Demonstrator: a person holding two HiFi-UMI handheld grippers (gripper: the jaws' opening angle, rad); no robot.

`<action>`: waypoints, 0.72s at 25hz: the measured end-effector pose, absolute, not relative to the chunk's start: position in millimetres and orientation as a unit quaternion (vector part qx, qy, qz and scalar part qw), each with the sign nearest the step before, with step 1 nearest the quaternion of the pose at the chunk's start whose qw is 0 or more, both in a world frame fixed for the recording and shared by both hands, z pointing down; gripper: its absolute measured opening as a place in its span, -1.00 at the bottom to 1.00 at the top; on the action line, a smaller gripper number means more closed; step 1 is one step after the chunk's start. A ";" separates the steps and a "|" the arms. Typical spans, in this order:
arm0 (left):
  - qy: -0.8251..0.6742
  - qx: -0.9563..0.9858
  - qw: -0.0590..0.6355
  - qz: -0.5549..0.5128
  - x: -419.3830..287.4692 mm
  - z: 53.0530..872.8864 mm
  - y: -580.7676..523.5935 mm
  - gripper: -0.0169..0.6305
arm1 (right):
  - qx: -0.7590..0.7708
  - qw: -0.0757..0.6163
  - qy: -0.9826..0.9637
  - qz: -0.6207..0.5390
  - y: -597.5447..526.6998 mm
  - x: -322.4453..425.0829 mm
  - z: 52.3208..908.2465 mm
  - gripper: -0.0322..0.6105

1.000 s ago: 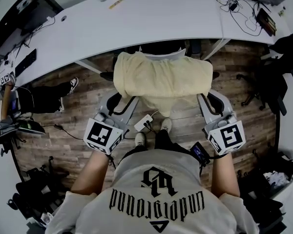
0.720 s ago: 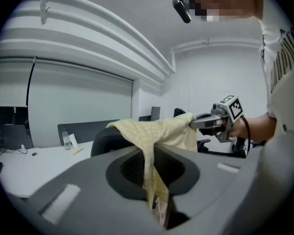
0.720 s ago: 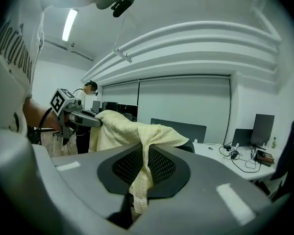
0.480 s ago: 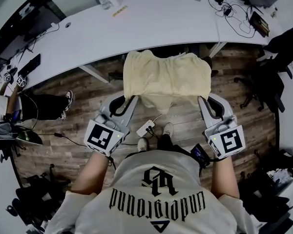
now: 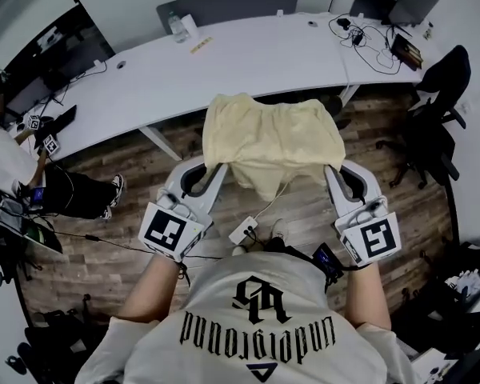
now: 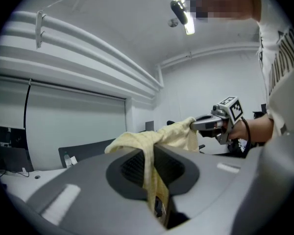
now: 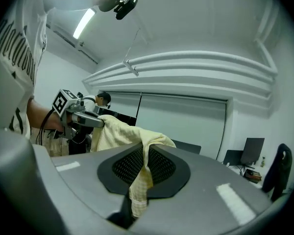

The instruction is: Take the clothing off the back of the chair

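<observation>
Head view has the pale yellow garment [image 5: 272, 138] stretched between the two tools, out over the wooden floor [image 5: 304, 214] on the near side of the long white desk [image 5: 248, 54]. The left gripper [image 5: 214, 169] holds its left top corner and the right gripper [image 5: 333, 169] its right top corner. Its long axis therefore runs left to right across the person's front, and the middle sags toward the floor.

Left gripper view shows a fold of the cloth coming over the top and down into the slot between the grey fingers [image 6: 78, 190], pinched there. Right gripper view shows the same between its own fingers [image 7: 220, 190]. Both pairs have just been closing and are now clenched on the fabric.

Neither hand is nearer than the other, since each already has an end, and the bulk of the cloth lies just beyond the fingertips on the far side. No chair back can be made out under the garment, so it looks lifted free. The next move seems to call for both hands travelling together, keeping the hem from catching.
</observation>
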State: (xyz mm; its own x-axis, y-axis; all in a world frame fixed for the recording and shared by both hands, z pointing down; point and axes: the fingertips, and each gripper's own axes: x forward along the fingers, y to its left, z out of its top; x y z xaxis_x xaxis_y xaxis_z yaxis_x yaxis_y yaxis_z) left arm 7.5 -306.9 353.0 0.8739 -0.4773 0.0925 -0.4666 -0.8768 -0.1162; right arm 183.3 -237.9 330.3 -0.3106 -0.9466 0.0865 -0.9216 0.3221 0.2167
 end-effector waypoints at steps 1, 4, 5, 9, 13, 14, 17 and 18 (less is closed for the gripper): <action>0.241 -0.968 0.047 -0.054 2.6 347.6 -302.3 -0.72 | 0.582 0.098 -0.804 -0.070 -231.8 177.6 325.1 -0.83; 0.230 -0.970 0.070 -0.037 -14.1 334.4 -289.9 -0.72 | 0.593 0.097 -0.795 -0.083 -211.8 160.2 311.6 -0.83; 0.230 -0.970 0.072 -0.036 -18.8 330.0 -286.4 -0.72 | 0.596 0.097 -0.793 -0.086 -205.3 155.0 307.8 -0.83; 0.219 -0.973 0.073 -0.026 -32.4 323.7 -267.0 -0.72 | 0.606 0.098 -0.784 -0.092 -178.7 137.5 300.2 -0.83; 0.200 -0.977 0.072 -0.017 -40.9 327.7 -247.4 -0.72 | 0.613 0.106 -0.778 -0.088 -156.4 124.4 301.9 -0.83; 0.198 -0.978 0.070 -0.018 -42.7 328.7 -243.4 -0.72 | 0.613 0.106 -0.778 -0.087 -152.4 121.6 302.1 -0.83; 0.198 -0.979 0.050 -0.025 -43.7 327.5 -229.3 -0.72 | 0.613 0.102 -0.778 -0.091 -140.3 117.1 299.1 -0.83; 0.200 -0.978 0.052 -0.026 -43.3 325.9 -226.2 -0.72 | 0.613 0.101 -0.778 -0.092 -136.2 117.4 298.0 -0.83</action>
State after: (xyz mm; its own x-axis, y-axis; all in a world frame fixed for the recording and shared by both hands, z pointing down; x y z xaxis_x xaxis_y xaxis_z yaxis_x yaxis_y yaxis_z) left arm -43.3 -226.2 325.9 0.9187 -0.3937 0.0304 -0.3883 -0.9148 -0.1114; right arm 117.4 -136.2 298.0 -0.2283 -0.9726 0.0443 -0.9352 0.2317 0.2678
